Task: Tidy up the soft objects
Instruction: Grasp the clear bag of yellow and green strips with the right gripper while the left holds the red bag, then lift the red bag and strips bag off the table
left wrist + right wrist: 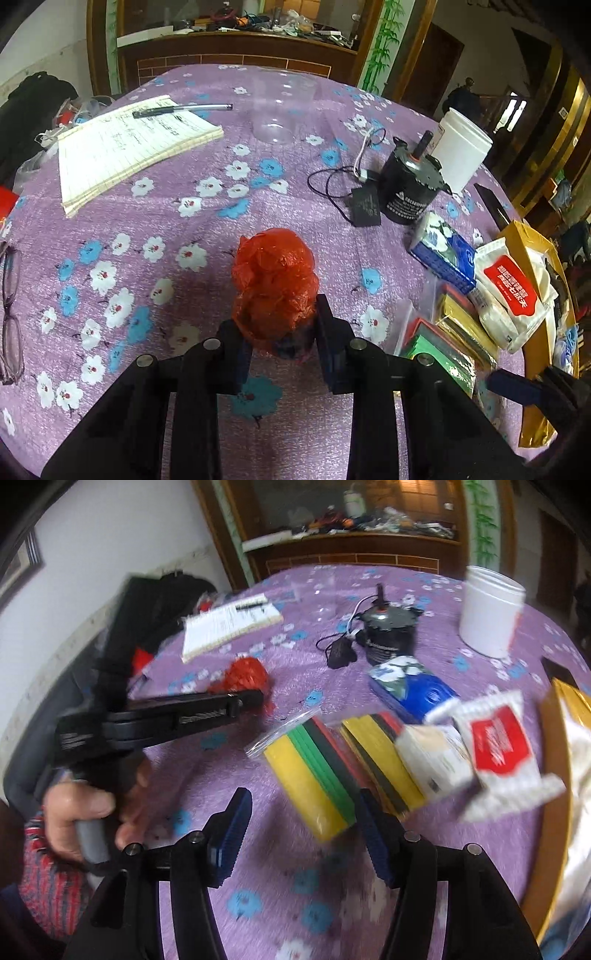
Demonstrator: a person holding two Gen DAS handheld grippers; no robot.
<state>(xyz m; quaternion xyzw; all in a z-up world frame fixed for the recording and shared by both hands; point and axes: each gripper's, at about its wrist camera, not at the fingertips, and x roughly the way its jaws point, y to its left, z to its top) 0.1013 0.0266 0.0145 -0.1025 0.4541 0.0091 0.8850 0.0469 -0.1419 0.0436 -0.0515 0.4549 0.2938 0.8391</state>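
Note:
A crumpled red plastic bag [275, 280] stands on the purple flowered tablecloth [184, 229], and my left gripper [282, 336] is shut on its lower part. The right wrist view shows the same gripper [255, 698] from the side, pinching the red bag [245, 674]. My right gripper [304, 830] is open above the cloth, its right finger beside the near end of a bagged yellow-green sponge pack [314, 771]. Nothing is between its fingers. A second sponge pack [384, 753], a blue tissue pack [410, 686] and a white wipes pack [498, 746] lie along the right.
A black motor [410, 192] with a cable, a white jar [461, 147], a clear cup [275, 122], a notebook [125, 147] with a pen and glasses [11, 314] sit on the table. A gold bag [561, 738] lies at the right edge. A hand [85, 808] holds the left gripper's handle.

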